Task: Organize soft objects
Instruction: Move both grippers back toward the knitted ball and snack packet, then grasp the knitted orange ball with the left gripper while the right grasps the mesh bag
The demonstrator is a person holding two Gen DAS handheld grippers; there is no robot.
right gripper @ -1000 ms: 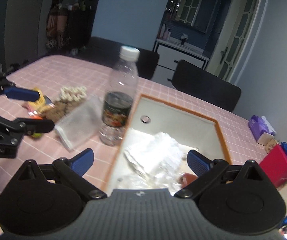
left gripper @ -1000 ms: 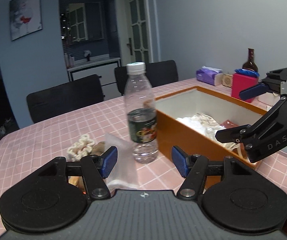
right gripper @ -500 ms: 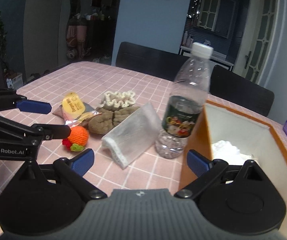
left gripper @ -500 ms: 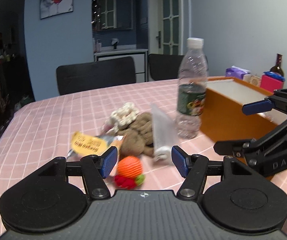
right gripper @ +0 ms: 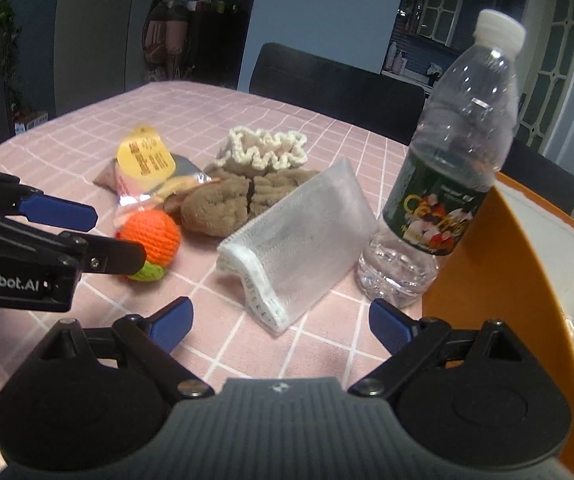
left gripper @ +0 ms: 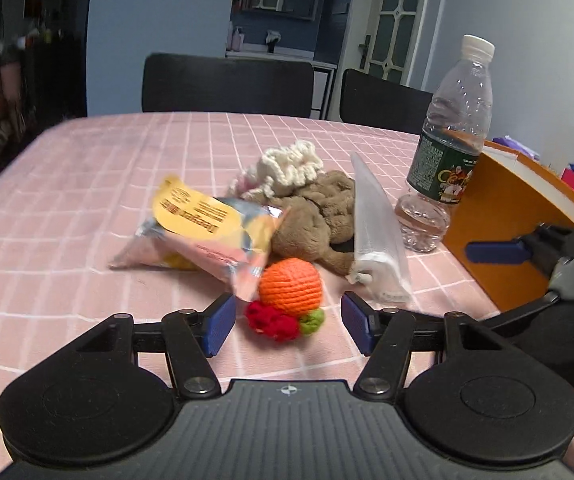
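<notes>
A blue-walled room with dark chairs (left gripper: 227,82) lies behind the table (left gripper: 87,184), which is covered in a pink checked cloth. In the left wrist view, the left gripper (left gripper: 285,322) hangs low over the near edge of a small heap, its blue-padded fingers (left gripper: 219,324) spread wide and gripping nothing; its jaws have just closed a little, and the orange knitted ball (left gripper: 291,287), with red and green bits at its base, sits just ahead of the gap. Behind the ball lie a foil snack packet (left gripper: 203,232), a brown plush toy (left gripper: 311,216), a cream crocheted piece (left gripper: 291,164) and a white mesh pouch (left gripper: 375,236) propped on edge. A clear water bottle (left gripper: 447,152) stands upright to the right, just beside the orange box (left gripper: 503,224). The right gripper (left gripper: 527,264) shows at the right edge, in front of the box. In the right wrist view, the right gripper (right gripper: 281,322) also has its fingers (right gripper: 171,322) wide apart and empty, pointed at the mesh pouch (right gripper: 299,236) on the cloth ahead of it. The bottle (right gripper: 447,184) stands against the box wall (right gripper: 499,280). At left, the left gripper (right gripper: 87,232) reaches in beside the ball (right gripper: 153,234), with one finger crossing in front of it.
</notes>
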